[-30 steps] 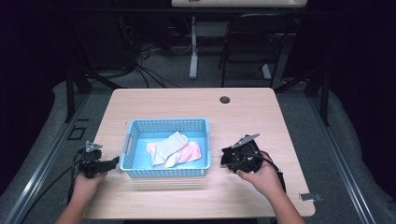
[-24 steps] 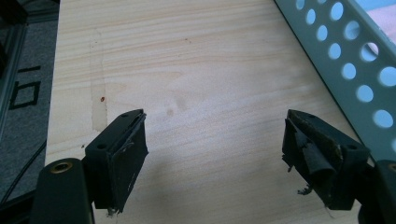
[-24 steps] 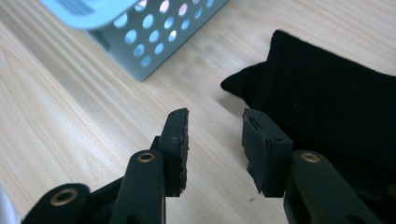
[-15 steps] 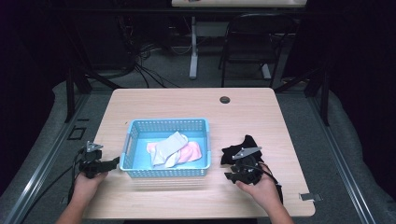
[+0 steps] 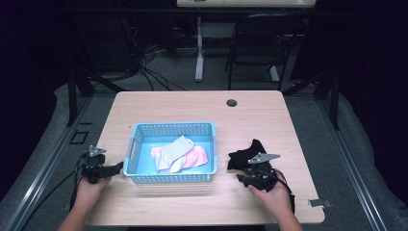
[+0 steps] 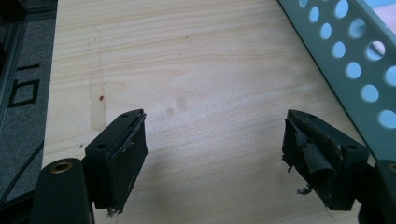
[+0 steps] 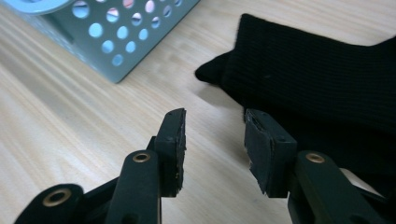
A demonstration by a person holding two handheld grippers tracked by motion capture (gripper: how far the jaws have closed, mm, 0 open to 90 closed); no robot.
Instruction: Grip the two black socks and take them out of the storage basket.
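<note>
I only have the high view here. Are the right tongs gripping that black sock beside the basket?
Observer: No. The right tongs stand open, having just been opening. Only bare table lies between them, and the black sock lies just past one jaw.
Operator: And the left tongs?
Observer: The left tongs are wide open over bare wood, holding nothing.
Operator: Any wear on them?
Observer: One pad has torn, fraying lining.

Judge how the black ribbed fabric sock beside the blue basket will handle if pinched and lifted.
The black ribbed fabric sock lies crumpled on the wooden table, so it is probably floppy and would drape. It looks light. The knit ribbing should resist slipping between the right gripper pads.
</note>
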